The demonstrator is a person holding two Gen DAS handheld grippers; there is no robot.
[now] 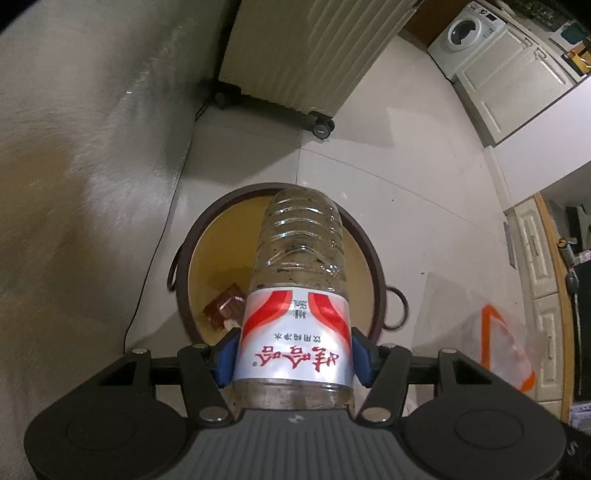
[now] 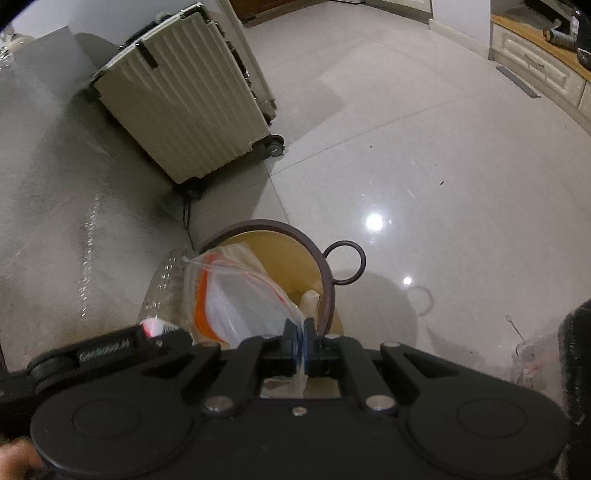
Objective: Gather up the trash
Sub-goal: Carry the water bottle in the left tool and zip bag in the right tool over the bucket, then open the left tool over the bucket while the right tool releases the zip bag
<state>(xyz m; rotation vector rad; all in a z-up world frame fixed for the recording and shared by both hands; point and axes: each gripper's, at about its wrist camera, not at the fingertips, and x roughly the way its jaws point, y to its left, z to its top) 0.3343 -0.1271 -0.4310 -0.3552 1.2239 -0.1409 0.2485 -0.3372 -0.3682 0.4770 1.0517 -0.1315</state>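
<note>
My left gripper [image 1: 293,356] is shut on a clear plastic water bottle [image 1: 299,266] with a red and white label, held base-forward above a round bin [image 1: 364,240] with a dark brown rim and yellow inside. A brown wrapper [image 1: 225,304] lies in the bin. My right gripper [image 2: 300,338] is shut on a clear zip bag [image 2: 240,299] with an orange edge, held over the same bin [image 2: 325,266]. The bottle [image 2: 166,284] and the left gripper show at the left in the right wrist view. The zip bag also shows in the left wrist view [image 1: 506,343].
A cream ribbed suitcase [image 1: 306,51] on wheels stands on the tiled floor behind the bin, next to a grey sofa [image 1: 74,166]. A cable [image 1: 155,258] runs along the sofa's base. White cabinets [image 1: 539,258] and a washing machine [image 1: 465,33] line the right side.
</note>
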